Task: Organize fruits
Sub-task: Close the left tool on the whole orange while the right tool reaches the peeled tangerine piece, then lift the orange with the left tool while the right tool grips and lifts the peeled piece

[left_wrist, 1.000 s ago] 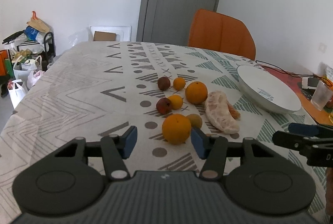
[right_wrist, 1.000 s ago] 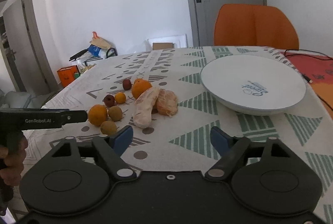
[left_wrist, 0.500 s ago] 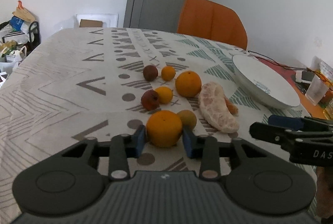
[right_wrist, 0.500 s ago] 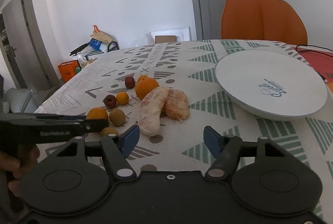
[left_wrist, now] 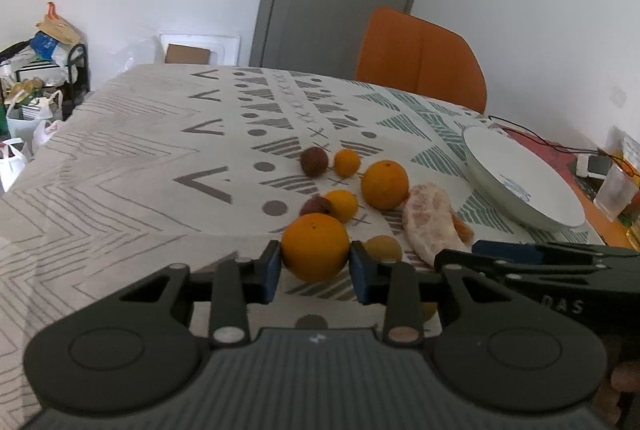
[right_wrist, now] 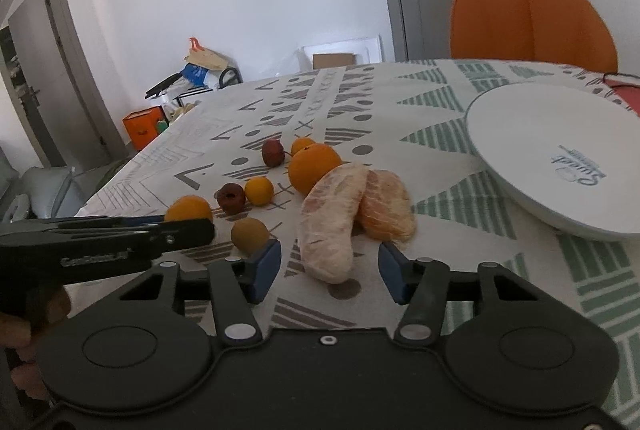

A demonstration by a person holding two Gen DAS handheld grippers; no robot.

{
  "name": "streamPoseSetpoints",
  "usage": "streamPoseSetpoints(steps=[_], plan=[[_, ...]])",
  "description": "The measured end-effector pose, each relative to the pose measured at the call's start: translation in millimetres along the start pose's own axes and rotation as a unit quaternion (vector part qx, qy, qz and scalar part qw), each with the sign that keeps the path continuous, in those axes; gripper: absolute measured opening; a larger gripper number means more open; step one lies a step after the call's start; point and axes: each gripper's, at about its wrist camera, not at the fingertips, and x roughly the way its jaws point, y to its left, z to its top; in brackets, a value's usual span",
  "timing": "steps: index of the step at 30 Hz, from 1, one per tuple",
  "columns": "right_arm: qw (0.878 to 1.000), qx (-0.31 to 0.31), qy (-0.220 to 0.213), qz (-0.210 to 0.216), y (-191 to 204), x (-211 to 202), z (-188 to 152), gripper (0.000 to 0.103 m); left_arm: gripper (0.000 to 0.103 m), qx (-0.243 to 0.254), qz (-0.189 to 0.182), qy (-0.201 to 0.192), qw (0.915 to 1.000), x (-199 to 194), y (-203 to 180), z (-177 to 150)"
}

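My left gripper [left_wrist: 315, 268] is shut on a large orange [left_wrist: 315, 246] and holds it just above the patterned tablecloth; this orange also shows in the right wrist view [right_wrist: 189, 209]. My right gripper [right_wrist: 328, 270] is open around the near end of a peeled pomelo segment [right_wrist: 334, 216], with a second peeled segment [right_wrist: 386, 206] beside it. Another large orange [right_wrist: 314, 166], two small oranges [right_wrist: 259, 190], two dark red fruits [right_wrist: 231, 197] and a brownish fruit [right_wrist: 250, 235] lie on the cloth. A white plate [right_wrist: 560, 150] stands upside down at the right.
An orange chair [left_wrist: 420, 58] stands behind the table's far edge. A clear cup [left_wrist: 616, 192], cables and small items sit at the far right. Bags and a rack [left_wrist: 36, 78] stand on the floor at the left.
My left gripper closed on the large orange and lifted it slightly. My right gripper moved forward until its open fingers came around the near end of the pomelo segment.
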Motion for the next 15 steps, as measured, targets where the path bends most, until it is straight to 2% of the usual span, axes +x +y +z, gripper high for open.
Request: streamPoseSetpoints(steps=[8, 15], plan=[[1.0, 0.001, 0.002, 0.01, 1, 14, 6, 0.048, 0.035, -0.021, 0.026, -0.01, 0.9994, -10, 16, -1], [1.0, 0.001, -0.004, 0.005, 1, 20, 10, 0.04, 0.035, -0.023, 0.028, -0.014, 0.9992, -13, 17, -1]])
